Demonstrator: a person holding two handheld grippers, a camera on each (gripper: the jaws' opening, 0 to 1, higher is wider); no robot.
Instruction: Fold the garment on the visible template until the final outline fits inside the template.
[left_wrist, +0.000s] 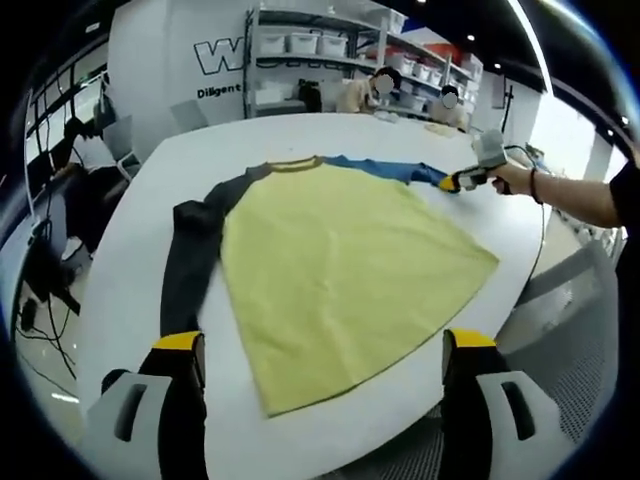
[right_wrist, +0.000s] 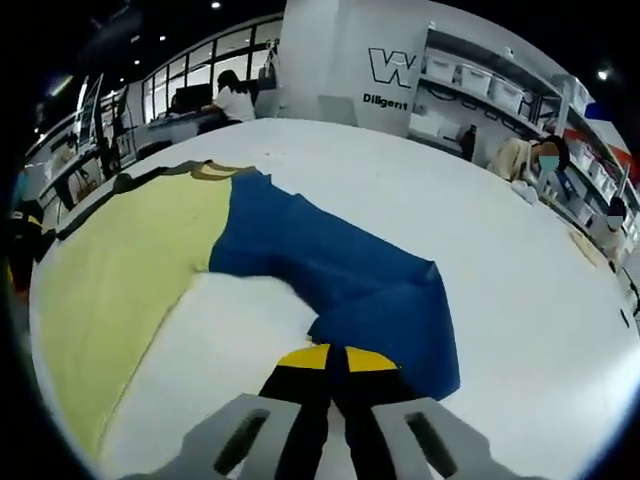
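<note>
Looking along my left claw (left_wrist: 325, 365), I see its two yellow-tipped jaws spread wide and gripping nothing, rising either side of the near hem of the garment (left_wrist: 340, 270). That garment is a shirt with a yellow-green body, lying flat on the white desk (left_wrist: 130, 300); its dark grey sleeve (left_wrist: 190, 270) runs back toward the left jaw, and its blue sleeve (left_wrist: 385, 168) stretches away on the far side. At the end of that blue sleeve sits my right claw (left_wrist: 450, 183), held by a hand (left_wrist: 512, 178).

From the right gripper view, my right claw (right_wrist: 335, 362) has its jaws pressed together, pinching the cuff edge of the blue sleeve (right_wrist: 330, 265), which lies rumpled just ahead of the tips. The yellow body (right_wrist: 130, 260) spreads off to the left.

Beyond the desk stands shelving (left_wrist: 320, 50) carrying white bins (left_wrist: 305, 43); I cannot tell what is in them. People sit at desks farther back.
</note>
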